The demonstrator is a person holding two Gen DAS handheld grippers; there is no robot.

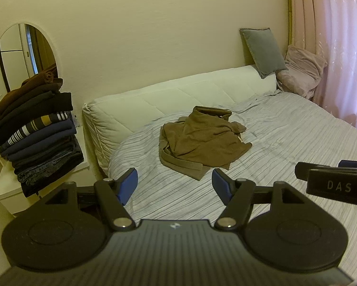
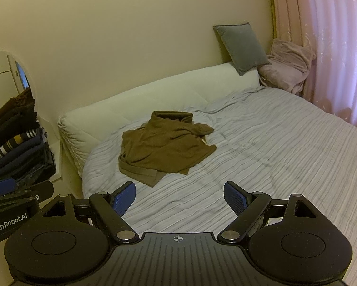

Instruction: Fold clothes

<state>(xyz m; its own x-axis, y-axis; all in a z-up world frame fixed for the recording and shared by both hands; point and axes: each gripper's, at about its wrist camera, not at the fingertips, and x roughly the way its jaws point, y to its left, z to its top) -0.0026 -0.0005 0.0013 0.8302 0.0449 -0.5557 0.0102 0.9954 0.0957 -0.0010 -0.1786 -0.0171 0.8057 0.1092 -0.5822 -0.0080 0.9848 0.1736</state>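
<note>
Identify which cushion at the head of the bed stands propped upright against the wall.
The grey cushion, standing on the white headboard bolster and leaning on the wall. The pink one beside it slumps crumpled in the corner by the curtain.

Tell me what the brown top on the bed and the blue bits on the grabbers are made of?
The brown top looks like soft knitted cloth, maybe cotton or fleece: matte, crumpled into loose folds, with a ribbed band along its hem. The blue pads on the right gripper look like rubber or grippy plastic, since a fine dotted texture shows on them. The left gripper has similar pads; their texture is harder to see.
</note>
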